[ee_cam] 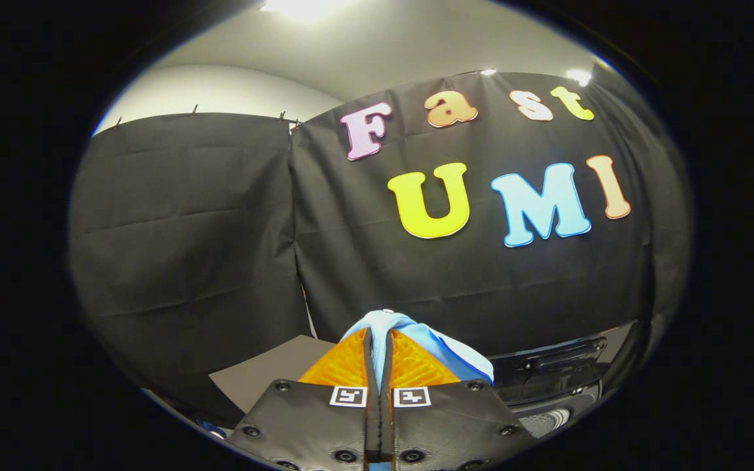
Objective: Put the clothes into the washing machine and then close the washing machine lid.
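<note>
At the bottom centre of the frame, the claw has its two orange fingers almost closed, and they press from both sides on a light blue cloth. The cloth stands up between the fingertips and falls over the right finger. Just behind, at lower left, a grey flat surface is seen. At lower right is a dark machine part with a handle. Further back, the black cloth wall fills the middle, and above it a pale wall and ceiling with a bright lamp.

Soft blue cloth; ribbed orange plastic gripper pads.
</note>
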`<state>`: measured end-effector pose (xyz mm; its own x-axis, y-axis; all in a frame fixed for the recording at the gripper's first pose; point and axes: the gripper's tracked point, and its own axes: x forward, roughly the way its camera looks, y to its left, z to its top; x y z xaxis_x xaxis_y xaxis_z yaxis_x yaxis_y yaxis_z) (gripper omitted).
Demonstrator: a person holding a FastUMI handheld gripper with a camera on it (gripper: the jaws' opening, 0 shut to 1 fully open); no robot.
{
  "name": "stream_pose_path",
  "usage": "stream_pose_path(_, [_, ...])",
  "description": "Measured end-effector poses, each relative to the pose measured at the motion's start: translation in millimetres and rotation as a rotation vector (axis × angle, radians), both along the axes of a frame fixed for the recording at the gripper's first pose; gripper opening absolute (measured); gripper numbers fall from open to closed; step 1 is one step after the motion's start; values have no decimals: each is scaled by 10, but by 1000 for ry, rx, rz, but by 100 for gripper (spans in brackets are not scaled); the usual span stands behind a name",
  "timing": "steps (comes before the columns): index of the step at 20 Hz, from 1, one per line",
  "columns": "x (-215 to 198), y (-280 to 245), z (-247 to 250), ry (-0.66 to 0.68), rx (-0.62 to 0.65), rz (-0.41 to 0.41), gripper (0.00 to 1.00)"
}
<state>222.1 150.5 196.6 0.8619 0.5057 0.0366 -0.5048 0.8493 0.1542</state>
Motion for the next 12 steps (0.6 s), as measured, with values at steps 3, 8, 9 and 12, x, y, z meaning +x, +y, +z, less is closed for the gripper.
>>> stream_pose_path(3, [40,-239,28,-2,18,-23,1])
stream_pose_path(8, [103,-590,-23,-2,12,-63,1])
stream_pose_path(9, [115,-660,-39,1,9,-70,1])
stream_pose_path(12, [119,-828,-57,-2,5,-87,1])
